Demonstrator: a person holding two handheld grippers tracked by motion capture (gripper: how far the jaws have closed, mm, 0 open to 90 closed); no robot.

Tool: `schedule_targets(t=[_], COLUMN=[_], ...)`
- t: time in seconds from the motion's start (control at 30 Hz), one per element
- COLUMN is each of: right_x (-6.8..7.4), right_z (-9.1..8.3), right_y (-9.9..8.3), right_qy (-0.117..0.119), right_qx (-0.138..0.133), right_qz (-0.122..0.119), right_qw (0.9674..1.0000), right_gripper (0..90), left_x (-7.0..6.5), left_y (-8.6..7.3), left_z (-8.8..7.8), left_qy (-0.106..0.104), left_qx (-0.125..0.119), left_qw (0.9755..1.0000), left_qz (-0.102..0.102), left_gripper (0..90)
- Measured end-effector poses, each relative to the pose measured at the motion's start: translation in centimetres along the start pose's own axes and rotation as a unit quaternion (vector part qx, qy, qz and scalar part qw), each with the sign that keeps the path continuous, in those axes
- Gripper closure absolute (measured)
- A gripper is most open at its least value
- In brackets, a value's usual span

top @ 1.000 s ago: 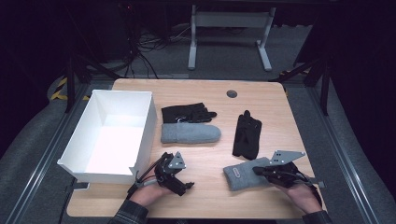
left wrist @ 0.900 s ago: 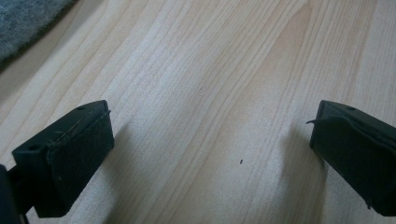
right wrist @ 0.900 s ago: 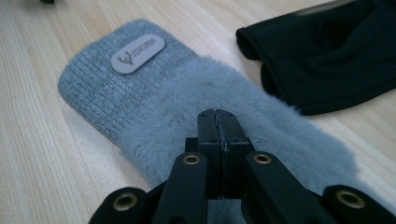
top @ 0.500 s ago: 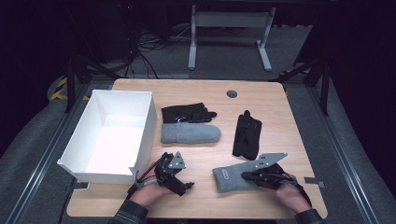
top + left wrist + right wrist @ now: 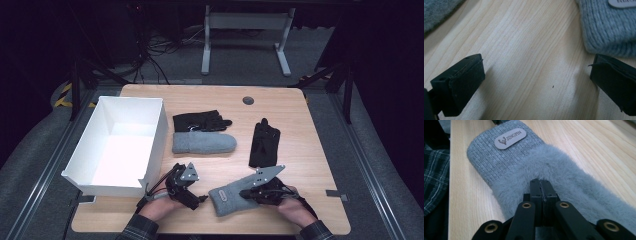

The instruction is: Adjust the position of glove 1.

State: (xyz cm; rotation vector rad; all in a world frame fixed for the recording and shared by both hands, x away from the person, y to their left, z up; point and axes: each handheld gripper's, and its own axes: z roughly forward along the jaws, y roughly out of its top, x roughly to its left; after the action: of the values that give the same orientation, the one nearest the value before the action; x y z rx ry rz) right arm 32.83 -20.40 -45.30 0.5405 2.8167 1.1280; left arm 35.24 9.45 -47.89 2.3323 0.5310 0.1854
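My right gripper (image 5: 246, 192) has its jaws pressed together, and they pinch the fluffy fabric of the grey mitten (image 5: 231, 195) that lies on the table (image 5: 300, 107) near its front edge. In the right gripper view the two black fingers (image 5: 535, 188) meet with almost no gap, and the fur of the mitten (image 5: 549, 170) comes up on both sides of the tips, so the pinch is in the furry middle part. The knitted cuff with the small label (image 5: 510, 138) points away from the fingers, toward my left gripper (image 5: 199, 199). The left gripper rests on the wood just beside the cuff, and its jaws are spread wide with nothing between them; in the left gripper view I see bare wood between the fingers (image 5: 459, 82), and the edge of the cuff (image 5: 609, 30) is just above the finger on the right side, near to it, but I cannot tell if it touches. A second grey mitten (image 5: 204, 143) lies farther back, beside a black glove (image 5: 201, 121); another black glove (image 5: 264, 142) is behind my right gripper. A white box (image 5: 150, 150) stands at the left.
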Motion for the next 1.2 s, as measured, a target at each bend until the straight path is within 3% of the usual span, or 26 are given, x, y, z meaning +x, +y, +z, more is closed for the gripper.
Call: schedule_targets(t=[0.1, 0.23, 0.43, 0.53, 0.63, 0.67, 0.87, 1.0, 1.1, 1.2], right_x=[0.1, -0.4, -2.0, -3.0, -4.5, -4.5, -7.4, -8.7, -9.1, -9.3], right_z=[0.0, -1.5, -4.0, -5.3, -6.6, -6.6, -8.4, -8.5, -8.4, -8.5], right_y=[0.1, 0.0, -1.2, -2.1, -3.6, -3.6, -7.2, -8.7, -9.4, -9.8], right_qy=[0.0, -0.008, -0.062, -0.1, -0.145, -0.145, -0.203, -0.229, -0.237, -0.24], right_qx=[-0.004, -0.038, -0.055, -0.06, -0.058, -0.058, -0.045, -0.031, -0.029, -0.045], right_qz=[-0.001, 0.007, 0.033, 0.049, 0.076, 0.076, 0.143, 0.172, 0.181, 0.186], right_qw=[1.0, 0.9992, 0.996, 0.992, 0.9848, 0.9848, 0.9676, 0.9576, 0.954, 0.9516], right_gripper=[89.7, 79.4, 69.2, 61.2, 52.8, 52.8, 35.6, 27.6, 24.8, 22.7], left_x=[0.0, 0.0, 0.0, 0.0, 0.0, 0.0, 0.0, 0.0, 0.0, 0.1], left_y=[0.0, 0.0, 0.0, 0.0, 0.0, 0.0, 0.0, 0.0, 0.1, 0.2], left_z=[0.0, 0.0, 0.0, 0.0, 0.0, 0.0, 0.0, 0.0, 0.0, -0.3], left_qy=[0.0, 0.0, -0.001, 0.0, 0.0, 0.0, 0.0, -0.001, -0.001, 0.005], left_qx=[-0.001, 0.0, 0.0, 0.0, 0.0, 0.0, 0.0, 0.0, 0.002, 0.007], left_qw=[1.0, 1.0, 1.0, 1.0, 1.0, 1.0, 1.0, 1.0, 1.0, 0.9999], left_qz=[0.0, 0.0, 0.001, 0.0, 0.0, 0.0, 0.0, 0.001, 0.0, -0.007], left_gripper=[0.0, 0.0, 0.0, 0.0, 0.0, 0.0, 0.0, 0.0, 0.1, 4.6])
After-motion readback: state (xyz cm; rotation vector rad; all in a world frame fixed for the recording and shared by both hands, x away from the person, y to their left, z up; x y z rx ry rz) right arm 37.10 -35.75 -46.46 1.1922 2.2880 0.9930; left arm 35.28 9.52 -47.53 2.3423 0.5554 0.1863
